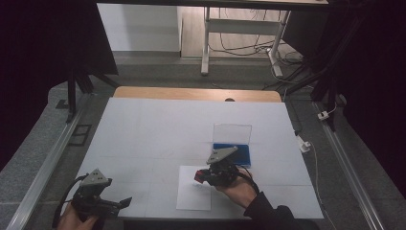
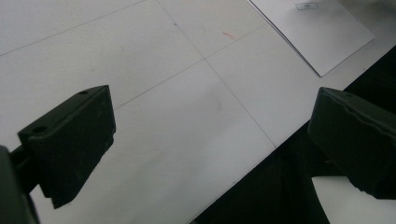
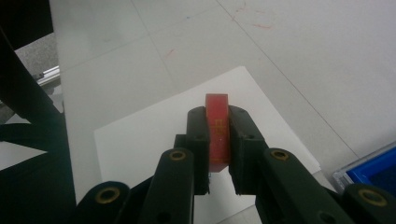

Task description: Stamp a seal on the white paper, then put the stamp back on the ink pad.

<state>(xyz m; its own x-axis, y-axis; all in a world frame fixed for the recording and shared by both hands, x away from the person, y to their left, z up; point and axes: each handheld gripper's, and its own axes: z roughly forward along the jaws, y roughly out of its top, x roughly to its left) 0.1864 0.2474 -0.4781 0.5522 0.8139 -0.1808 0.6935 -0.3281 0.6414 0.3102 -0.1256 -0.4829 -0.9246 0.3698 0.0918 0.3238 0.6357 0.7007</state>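
My right gripper (image 1: 198, 176) is shut on a small red block (image 3: 217, 122), which stands upright between the jaws over a white sheet of paper (image 3: 154, 135). In the high view the red block (image 1: 197, 175) shows at the gripper's tip above the paper sheet (image 1: 194, 196). An open blue case (image 1: 233, 151) with a clear raised lid (image 1: 232, 133) sits just behind that gripper. My left gripper (image 1: 125, 202) is held at the table's front left edge, jaws wide apart with nothing between them (image 2: 210, 140).
The white table top (image 1: 158, 129) stretches wide to the left and back. A wooden strip (image 1: 196, 94) runs along its far edge. Metal rails flank both sides, and dark curtains and a frame stand beyond. The blue case corner (image 3: 373, 170) lies at the right.
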